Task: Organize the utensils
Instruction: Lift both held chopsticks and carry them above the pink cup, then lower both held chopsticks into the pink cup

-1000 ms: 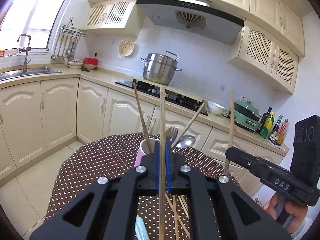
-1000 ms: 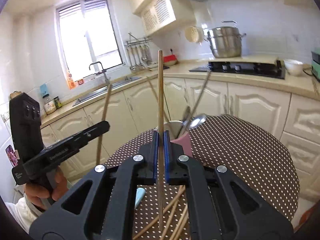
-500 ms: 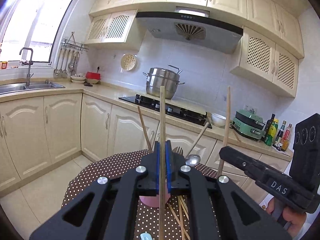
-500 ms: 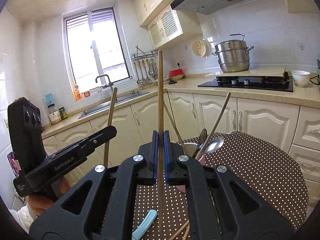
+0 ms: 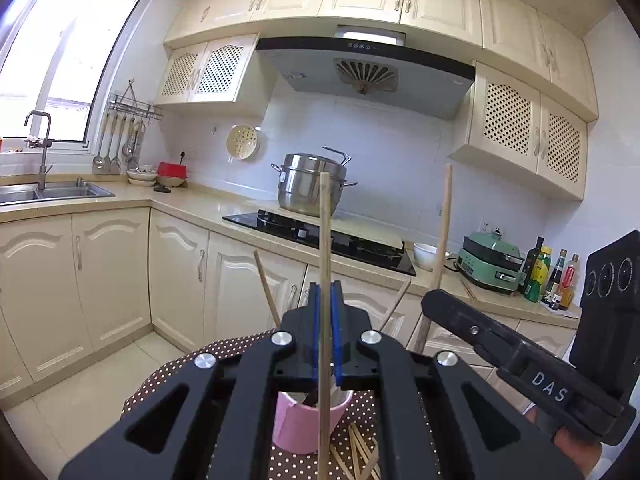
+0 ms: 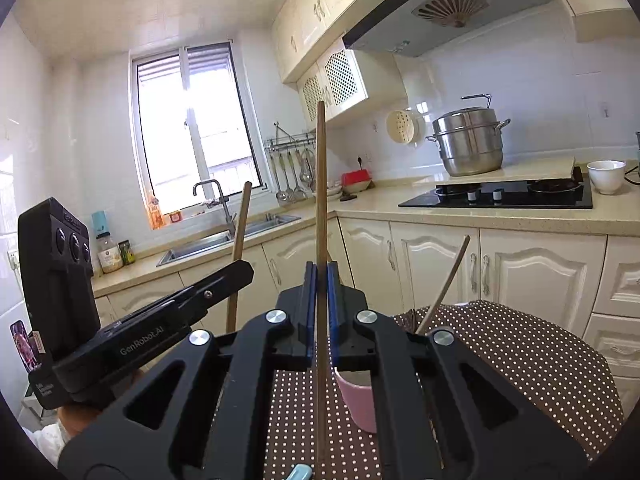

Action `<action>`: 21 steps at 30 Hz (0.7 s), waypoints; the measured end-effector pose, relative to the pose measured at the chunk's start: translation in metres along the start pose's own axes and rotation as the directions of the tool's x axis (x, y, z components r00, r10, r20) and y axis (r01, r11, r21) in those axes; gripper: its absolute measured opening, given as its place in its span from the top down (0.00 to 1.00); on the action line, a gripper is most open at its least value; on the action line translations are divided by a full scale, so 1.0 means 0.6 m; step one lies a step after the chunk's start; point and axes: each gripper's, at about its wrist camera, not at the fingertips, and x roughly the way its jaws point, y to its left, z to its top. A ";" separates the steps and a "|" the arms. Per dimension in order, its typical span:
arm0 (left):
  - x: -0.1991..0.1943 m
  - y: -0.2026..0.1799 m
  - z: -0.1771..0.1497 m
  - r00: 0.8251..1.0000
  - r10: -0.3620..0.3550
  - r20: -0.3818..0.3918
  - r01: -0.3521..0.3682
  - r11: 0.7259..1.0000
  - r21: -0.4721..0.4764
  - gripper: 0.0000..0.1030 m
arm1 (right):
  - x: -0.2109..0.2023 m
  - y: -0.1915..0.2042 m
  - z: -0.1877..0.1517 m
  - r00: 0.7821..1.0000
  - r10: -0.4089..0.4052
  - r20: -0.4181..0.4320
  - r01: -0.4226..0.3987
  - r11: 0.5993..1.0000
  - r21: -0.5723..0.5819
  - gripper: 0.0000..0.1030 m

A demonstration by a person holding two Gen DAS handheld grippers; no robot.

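While clamped on one chopstick (image 5: 325, 240) each | left gripper (image 6: 240, 276) reads "GenRobot.AI" | right gripper (image 5: 434, 304) reads "DAS"

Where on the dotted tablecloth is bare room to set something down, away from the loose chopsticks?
The tablecloth lies bare to the right of the pink cup, out to its far edge. It is crowded in front of the cup, where loose chopsticks lie crossed. The cup already holds utensils.

Cream cabinets (image 5: 112, 276) line white-tiled walls; daylight enters the window (image 6: 192, 128) above the steel sink (image 6: 224, 240).
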 end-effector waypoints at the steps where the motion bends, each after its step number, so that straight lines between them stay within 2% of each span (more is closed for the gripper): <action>1: 0.003 -0.002 0.003 1.000 -0.003 0.007 0.003 1.000 0.007 0.95 | 0.002 -0.001 0.002 1.000 0.004 0.006 -0.004 1.000 0.000 0.94; 9: 0.035 0.000 0.020 0.995 -0.059 0.080 0.057 0.998 0.022 0.95 | 0.023 -0.010 0.025 0.998 0.014 0.069 -0.014 1.000 0.003 0.94; 14: 0.058 0.021 0.027 0.986 -0.097 0.133 0.103 0.994 -0.039 0.95 | 0.033 -0.019 0.034 0.995 0.005 0.100 -0.006 1.000 0.012 0.94; 21: 0.091 0.041 0.030 0.975 -0.092 0.203 0.114 0.988 -0.102 0.95 | 0.047 -0.046 0.038 0.988 -0.018 0.156 0.011 0.999 0.048 0.94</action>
